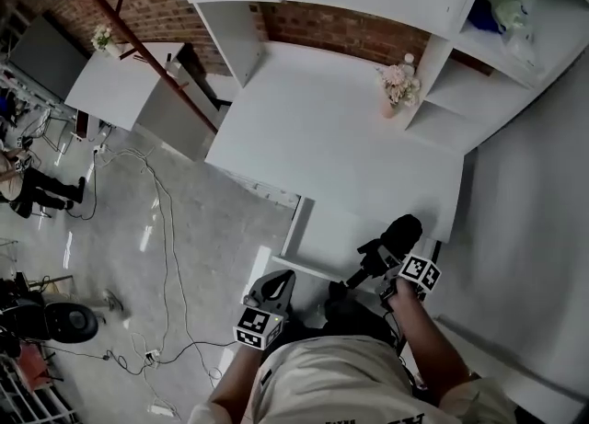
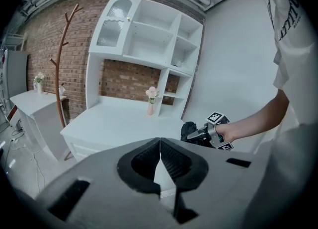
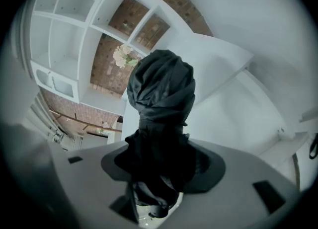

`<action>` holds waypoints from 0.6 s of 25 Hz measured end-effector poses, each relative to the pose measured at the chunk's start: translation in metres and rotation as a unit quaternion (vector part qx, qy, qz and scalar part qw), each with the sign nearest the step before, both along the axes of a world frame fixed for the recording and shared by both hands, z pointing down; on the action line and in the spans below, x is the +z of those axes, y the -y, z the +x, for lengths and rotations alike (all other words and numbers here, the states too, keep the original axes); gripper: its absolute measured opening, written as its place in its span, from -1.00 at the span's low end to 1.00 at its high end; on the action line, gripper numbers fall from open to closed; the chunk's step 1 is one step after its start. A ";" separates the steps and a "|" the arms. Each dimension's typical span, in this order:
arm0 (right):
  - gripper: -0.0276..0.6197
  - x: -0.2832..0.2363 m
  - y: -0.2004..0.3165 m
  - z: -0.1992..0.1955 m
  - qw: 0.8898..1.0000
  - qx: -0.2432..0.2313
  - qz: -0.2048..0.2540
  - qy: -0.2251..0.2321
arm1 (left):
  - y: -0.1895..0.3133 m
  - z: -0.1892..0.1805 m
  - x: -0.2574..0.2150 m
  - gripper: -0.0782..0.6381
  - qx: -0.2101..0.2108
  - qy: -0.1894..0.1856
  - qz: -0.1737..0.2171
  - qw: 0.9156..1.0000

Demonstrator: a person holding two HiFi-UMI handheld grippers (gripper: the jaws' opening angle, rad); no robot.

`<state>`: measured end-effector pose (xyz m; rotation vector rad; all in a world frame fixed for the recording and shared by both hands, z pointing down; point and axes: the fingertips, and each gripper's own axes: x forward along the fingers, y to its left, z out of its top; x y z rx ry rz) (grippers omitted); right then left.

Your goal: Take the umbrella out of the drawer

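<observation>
A folded black umbrella (image 1: pixel 402 229) is held in the air over the open white drawer (image 1: pixel 324 240) under the desk top. My right gripper (image 1: pixel 382 255) is shut on it; in the right gripper view the bundled fabric (image 3: pixel 161 91) sticks out past the jaws and the strap end hangs below my right gripper (image 3: pixel 159 173). My left gripper (image 1: pixel 279 280) hovers by the drawer's front left corner. In the left gripper view my left gripper (image 2: pixel 160 161) is shut with nothing between the pads, and the umbrella (image 2: pixel 189 130) shows beyond it to the right.
A white desk (image 1: pixel 313 128) with a shelf hutch (image 1: pixel 460 8) stands ahead, with a pink vase of flowers (image 1: pixel 398 91) at its back right. A coat rack (image 1: pixel 138 45) and a small white table (image 1: pixel 120 82) stand to the left. Cables (image 1: pixel 166 257) trail over the floor.
</observation>
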<state>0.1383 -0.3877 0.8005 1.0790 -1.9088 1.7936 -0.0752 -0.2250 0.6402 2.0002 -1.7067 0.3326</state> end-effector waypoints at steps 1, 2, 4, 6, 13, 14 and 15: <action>-0.16 -0.005 -0.003 -0.003 1.000 -0.002 0.008 0.001 | -0.004 -0.004 -0.001 -0.71 0.001 -0.001 0.002 1.000; -0.16 -0.010 -0.007 -0.007 1.000 -0.004 0.016 0.001 | -0.009 -0.009 -0.002 -0.71 0.001 -0.001 0.004 1.000; -0.16 -0.019 -0.018 -0.016 0.999 -0.010 0.031 0.001 | -0.021 -0.020 -0.002 -0.71 0.002 -0.006 0.004 1.000; -0.16 -0.027 -0.032 -0.023 0.999 -0.015 0.046 0.002 | -0.035 -0.030 0.001 -0.71 0.003 -0.013 0.000 1.000; -0.16 -0.057 -0.067 -0.041 0.995 -0.023 0.101 0.006 | -0.071 -0.059 0.006 -0.71 0.018 -0.018 0.018 1.000; -0.16 -0.063 -0.074 -0.042 0.994 -0.024 0.109 0.005 | -0.077 -0.063 0.004 -0.71 0.020 -0.018 0.021 0.999; -0.16 -0.069 -0.082 -0.043 0.993 -0.023 0.115 0.005 | -0.083 -0.067 0.002 -0.71 0.023 -0.019 0.024 0.999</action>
